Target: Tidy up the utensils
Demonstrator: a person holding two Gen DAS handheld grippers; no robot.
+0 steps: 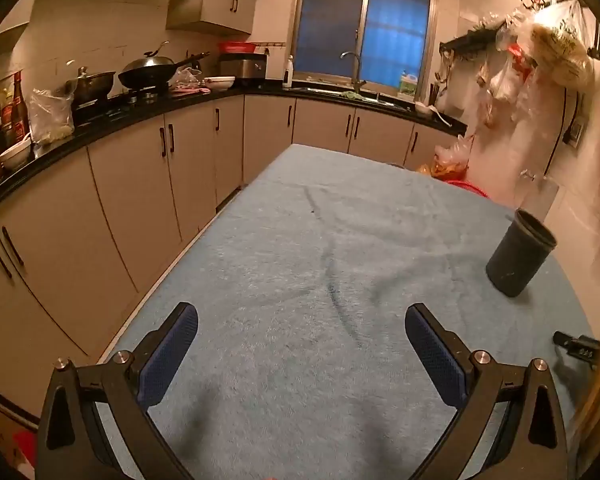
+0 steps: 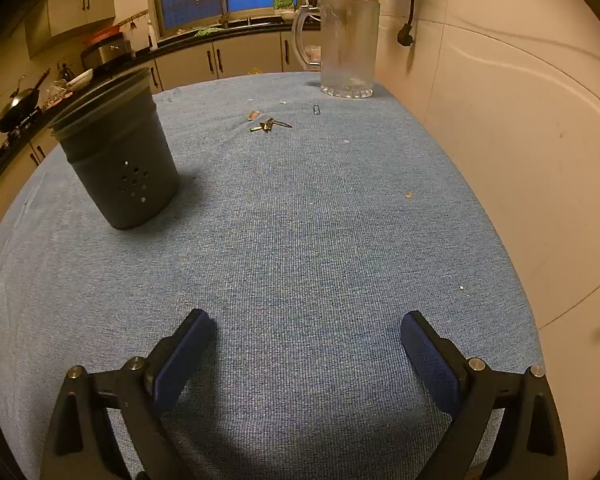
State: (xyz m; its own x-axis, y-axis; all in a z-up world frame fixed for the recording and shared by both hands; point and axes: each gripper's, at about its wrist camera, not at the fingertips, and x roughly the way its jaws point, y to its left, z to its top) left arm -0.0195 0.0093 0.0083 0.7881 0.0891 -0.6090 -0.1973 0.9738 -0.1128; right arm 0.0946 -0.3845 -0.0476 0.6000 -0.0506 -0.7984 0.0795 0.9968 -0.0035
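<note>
Nearest, the left gripper (image 1: 302, 334) and the right gripper (image 2: 306, 338) both stand wide apart over the blue cloth-covered table (image 2: 300, 220), holding nothing. No utensil is visible, so the organizing seems not begun. Farther, the dark grey perforated cylindrical holder (image 2: 120, 164) hides its inside. Farthest, the clear glass mug (image 2: 346, 46) looks empty.

A home kitchen: wok (image 1: 152, 70) on stove, sink tap (image 1: 354, 68) (under window), base cabinets (image 1: 140, 184).
</note>
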